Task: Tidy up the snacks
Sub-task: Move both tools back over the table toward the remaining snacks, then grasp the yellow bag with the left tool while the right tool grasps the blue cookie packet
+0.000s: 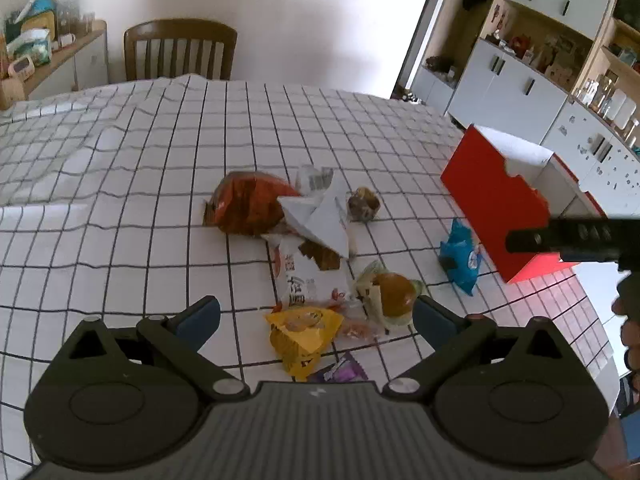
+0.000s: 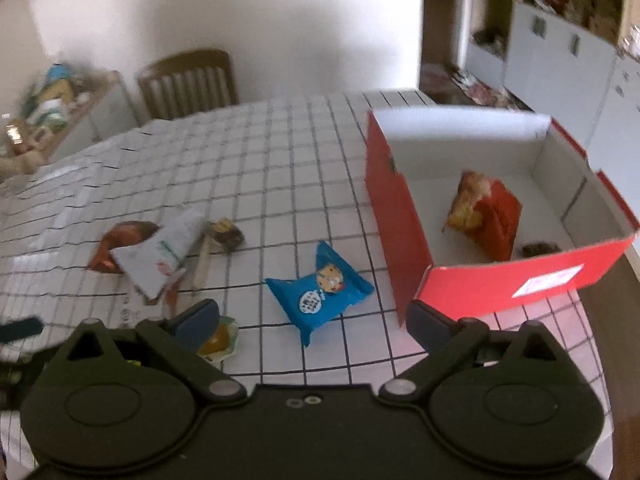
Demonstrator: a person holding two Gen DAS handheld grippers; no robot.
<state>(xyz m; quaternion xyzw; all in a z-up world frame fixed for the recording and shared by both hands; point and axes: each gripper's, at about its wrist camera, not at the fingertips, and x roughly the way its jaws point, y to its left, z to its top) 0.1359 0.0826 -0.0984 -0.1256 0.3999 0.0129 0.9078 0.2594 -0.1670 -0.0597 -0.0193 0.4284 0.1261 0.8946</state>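
Two tools, left tool (image 1: 316,312) and right tool (image 2: 312,316), hover spread wide, gripping nothing. Loose snack packets litter the desk (image 1: 120,200). Beside the blue cookie packet (image 2: 320,292) stands the red box (image 2: 404,232).

Each handheld gripper was built of matte black plastic. The left gripper (image 1: 316,312) had a ribbed grey centre plate, flanked by two rounded housings with raised oval discs, and silver pivot screws at about 10 and 2 o'clock of the plate. Angular black linkage arms ran out to dark blue finger pads (image 1: 198,314). The right gripper (image 2: 312,318) matched it, with a smoother black centre plate carrying two small metal rings, and the same blue pads (image 2: 426,320).
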